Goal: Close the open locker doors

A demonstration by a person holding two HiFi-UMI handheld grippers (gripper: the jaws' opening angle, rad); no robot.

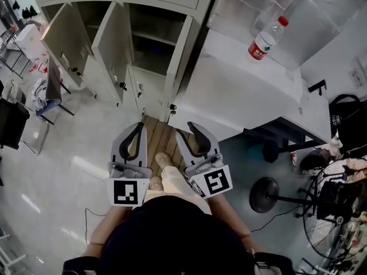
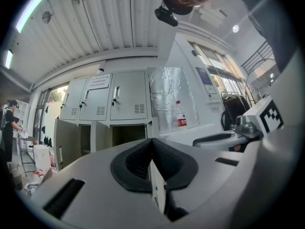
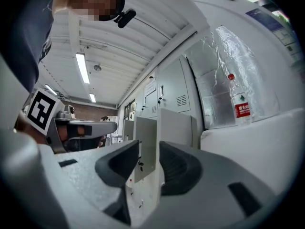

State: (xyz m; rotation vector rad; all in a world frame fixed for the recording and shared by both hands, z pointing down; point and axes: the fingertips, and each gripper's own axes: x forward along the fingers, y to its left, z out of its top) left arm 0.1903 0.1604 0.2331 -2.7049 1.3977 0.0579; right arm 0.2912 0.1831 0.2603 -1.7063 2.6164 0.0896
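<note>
fingers of the left gripper (image 2: 151, 144) lie together, with nothing between them. those of the right gripper (image 3: 149, 151) stand apart, and the gap holds only air; a door shows far behind it. both grippers point level toward the locker (image 1: 163, 16), which is near but not touched. under a row of shut doors, two doors stand open toward the person: the left door (image 1: 64, 36) and the right door (image 1: 112, 47). i judge them to be thin painted sheet metal: light, stiff and smooth, easy to turn on the hinges, so they may slam or bounce back. a pinch seems not needed. it is better to lay a finger flat on the outer face near the free edge, by the lock, and push slowly.
</note>
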